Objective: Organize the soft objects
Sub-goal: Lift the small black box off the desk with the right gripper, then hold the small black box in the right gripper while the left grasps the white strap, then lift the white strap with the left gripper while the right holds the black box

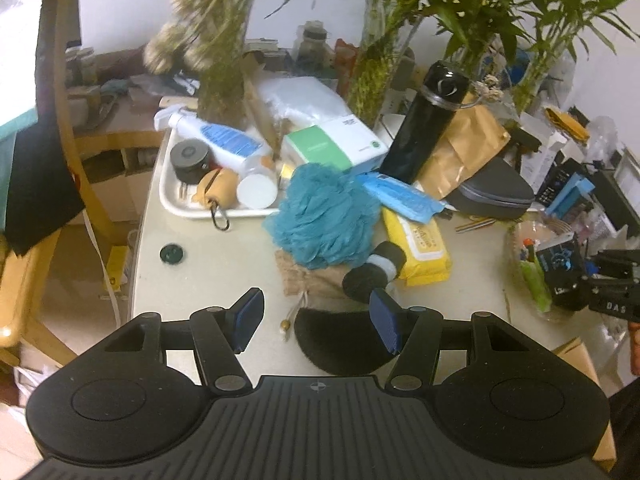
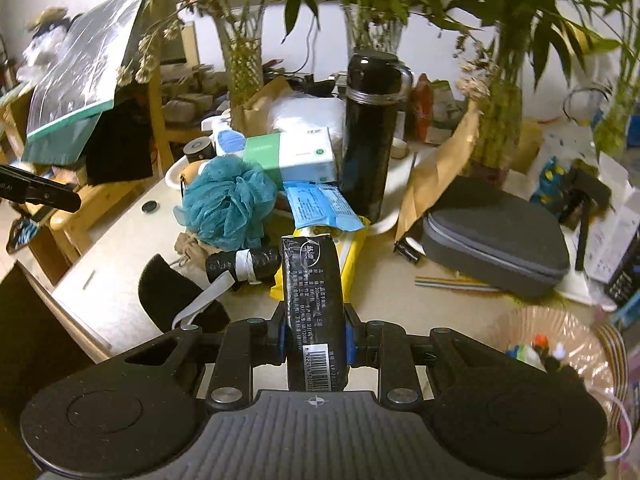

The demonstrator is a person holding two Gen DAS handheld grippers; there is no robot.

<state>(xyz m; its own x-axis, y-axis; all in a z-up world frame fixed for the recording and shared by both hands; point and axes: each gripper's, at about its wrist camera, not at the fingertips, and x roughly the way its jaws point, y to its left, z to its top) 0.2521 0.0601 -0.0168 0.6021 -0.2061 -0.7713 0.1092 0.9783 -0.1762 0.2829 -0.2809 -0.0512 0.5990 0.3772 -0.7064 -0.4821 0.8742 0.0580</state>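
Progress: early | my right hand-held gripper [image 2: 316, 338] clamps a black tissue pack [image 2: 314, 304] | left hand-held gripper [image 1: 316, 320] open, empty | teal bath pouf [image 1: 324, 216], rolled socks [image 1: 374, 272] ahead on table [image 1: 208, 276], unsorted

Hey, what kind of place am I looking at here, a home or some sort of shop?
Most likely a lived-in home: a cluttered table holding toiletries and everyday items, such as a teal bath pouf, a tissue box, and bamboo stalks in glass vases along the wall.
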